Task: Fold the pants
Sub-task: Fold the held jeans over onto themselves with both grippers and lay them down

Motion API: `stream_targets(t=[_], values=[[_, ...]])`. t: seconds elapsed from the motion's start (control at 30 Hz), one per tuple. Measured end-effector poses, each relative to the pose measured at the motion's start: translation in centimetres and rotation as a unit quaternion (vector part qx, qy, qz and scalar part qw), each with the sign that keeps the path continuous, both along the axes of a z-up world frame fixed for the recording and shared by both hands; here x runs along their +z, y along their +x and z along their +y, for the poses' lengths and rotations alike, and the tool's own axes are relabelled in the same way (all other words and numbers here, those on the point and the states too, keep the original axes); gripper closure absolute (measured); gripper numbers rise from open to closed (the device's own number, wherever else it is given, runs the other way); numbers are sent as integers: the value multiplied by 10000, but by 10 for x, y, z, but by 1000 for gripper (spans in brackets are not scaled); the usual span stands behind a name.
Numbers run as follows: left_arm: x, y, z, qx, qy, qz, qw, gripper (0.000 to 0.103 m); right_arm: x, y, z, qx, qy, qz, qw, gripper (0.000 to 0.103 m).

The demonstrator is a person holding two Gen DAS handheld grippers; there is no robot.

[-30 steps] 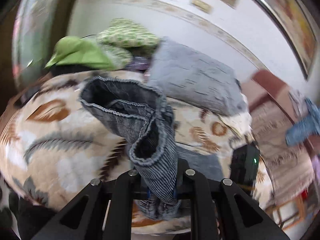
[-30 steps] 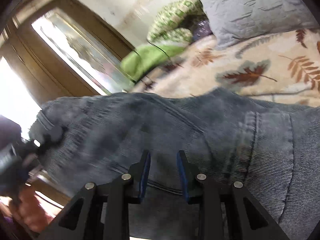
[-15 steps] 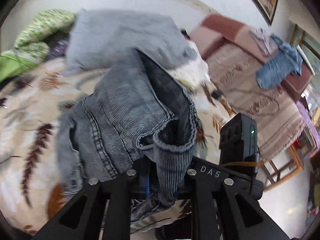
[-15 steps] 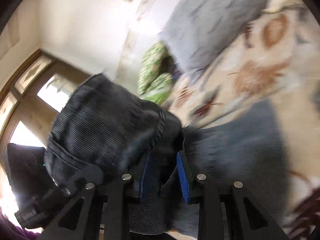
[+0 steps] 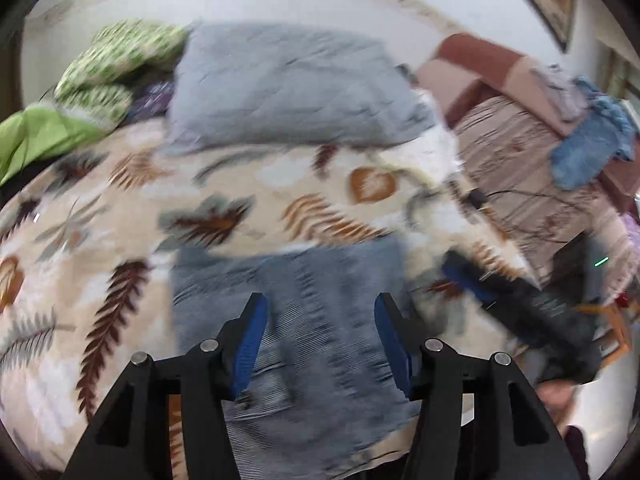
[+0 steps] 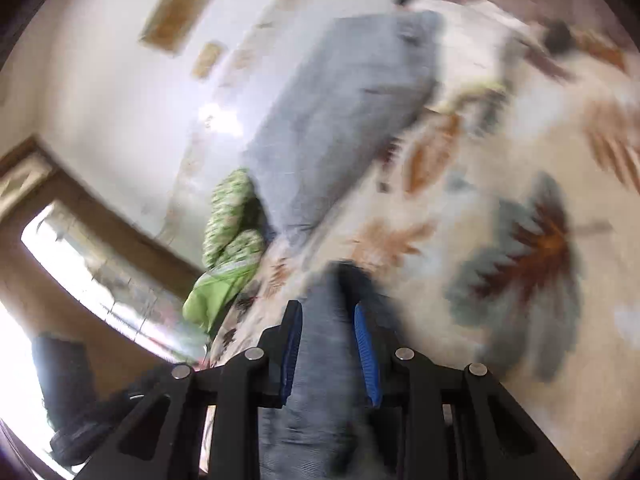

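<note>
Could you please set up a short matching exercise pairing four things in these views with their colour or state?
Things:
1. pants
2. pillow
3. left gripper
4. right gripper

Descriptions:
A. plain grey-blue, lying at the far side of the bed
B. jaws opening, pads clear of the cloth
C. pads closed on a bunched fold of denim
D. blue-grey denim, spread flat on the leaf-patterned blanket

Pairs: 1-D, 2-A, 3-B, 4-C
</note>
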State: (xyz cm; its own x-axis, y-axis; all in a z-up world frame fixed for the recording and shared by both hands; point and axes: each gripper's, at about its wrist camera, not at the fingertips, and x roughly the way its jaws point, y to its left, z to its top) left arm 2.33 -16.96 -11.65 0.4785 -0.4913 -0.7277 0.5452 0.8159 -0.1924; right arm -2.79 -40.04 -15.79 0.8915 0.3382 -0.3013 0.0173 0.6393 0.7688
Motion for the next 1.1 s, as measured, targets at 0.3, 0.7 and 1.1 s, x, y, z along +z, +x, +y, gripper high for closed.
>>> stream_targets(t=[0.3, 0.7, 1.1], values=[[-62, 6, 10, 316, 695, 375, 9964, 45, -2, 74, 37, 523, -520, 609, 9954, 72], [-69, -2, 12, 146, 721, 288, 9969, 42, -56, 61, 14, 434, -439, 1304, 9895, 65], [-80, -35, 37, 391, 1234, 236, 9913, 32, -40, -11, 66, 719, -1691, 1830, 9658, 65]])
